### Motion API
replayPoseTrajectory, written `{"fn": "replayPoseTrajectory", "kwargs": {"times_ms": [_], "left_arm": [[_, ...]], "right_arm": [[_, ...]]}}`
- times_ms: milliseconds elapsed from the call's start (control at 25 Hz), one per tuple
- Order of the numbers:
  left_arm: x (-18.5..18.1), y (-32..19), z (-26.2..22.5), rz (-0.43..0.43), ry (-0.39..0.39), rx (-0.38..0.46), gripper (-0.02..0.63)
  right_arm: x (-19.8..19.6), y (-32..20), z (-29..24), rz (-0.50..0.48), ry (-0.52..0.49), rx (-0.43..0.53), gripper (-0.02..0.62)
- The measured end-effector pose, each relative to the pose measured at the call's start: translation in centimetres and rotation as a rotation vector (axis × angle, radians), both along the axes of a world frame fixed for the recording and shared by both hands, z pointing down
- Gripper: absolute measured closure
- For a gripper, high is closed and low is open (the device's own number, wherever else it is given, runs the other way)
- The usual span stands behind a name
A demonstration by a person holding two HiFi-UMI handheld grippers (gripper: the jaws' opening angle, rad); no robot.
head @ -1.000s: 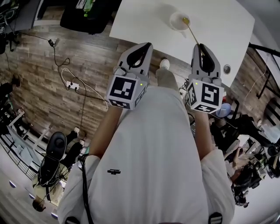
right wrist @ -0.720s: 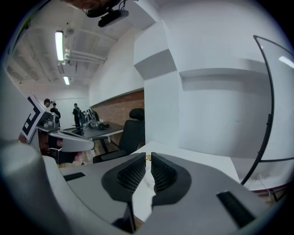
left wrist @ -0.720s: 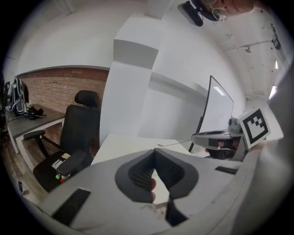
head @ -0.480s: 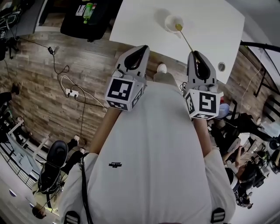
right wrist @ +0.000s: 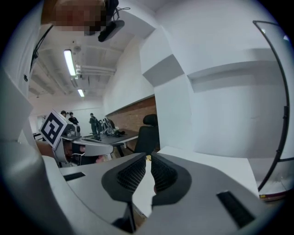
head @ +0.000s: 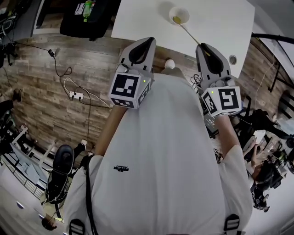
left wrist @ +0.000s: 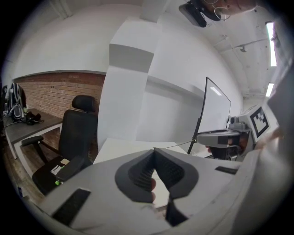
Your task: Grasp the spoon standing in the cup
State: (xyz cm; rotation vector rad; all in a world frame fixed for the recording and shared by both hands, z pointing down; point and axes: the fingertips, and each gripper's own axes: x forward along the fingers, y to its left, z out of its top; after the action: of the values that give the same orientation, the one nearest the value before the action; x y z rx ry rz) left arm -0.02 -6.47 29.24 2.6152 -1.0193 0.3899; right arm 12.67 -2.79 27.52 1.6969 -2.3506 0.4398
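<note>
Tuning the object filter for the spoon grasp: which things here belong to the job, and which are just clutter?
Job:
- spoon
- cup
- table under them

Clutter:
- chair
- bottle on it
- power strip on the floor

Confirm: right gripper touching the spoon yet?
Cannot tell. Head view: spoon handle overlaps right gripper tip; right gripper view shows nothing between its jaws.

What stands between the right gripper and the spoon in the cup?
Nothing visible. Only bare table lies between the right gripper and the spoon, whose handle leans out of the cup toward that gripper.
</note>
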Motion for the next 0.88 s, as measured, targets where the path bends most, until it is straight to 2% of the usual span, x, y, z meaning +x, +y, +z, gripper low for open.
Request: {"fn": "replayPoseTrajectory", "kwargs": {"times_ms": [280, 880], "left_arm": [[0.0, -0.9, 0.4, 0.000, 0.005, -0.002, 0.595], [1.7, -1.7, -0.1, 0.032, 0.016, -0.001, 0.597]], "right_arm": [[0.3, -0.9, 0.5, -0.031, -0.001, -0.021, 0.555], [1.0, -1.1, 0.3, 0.023, 0.005, -0.032, 0.557]]}}
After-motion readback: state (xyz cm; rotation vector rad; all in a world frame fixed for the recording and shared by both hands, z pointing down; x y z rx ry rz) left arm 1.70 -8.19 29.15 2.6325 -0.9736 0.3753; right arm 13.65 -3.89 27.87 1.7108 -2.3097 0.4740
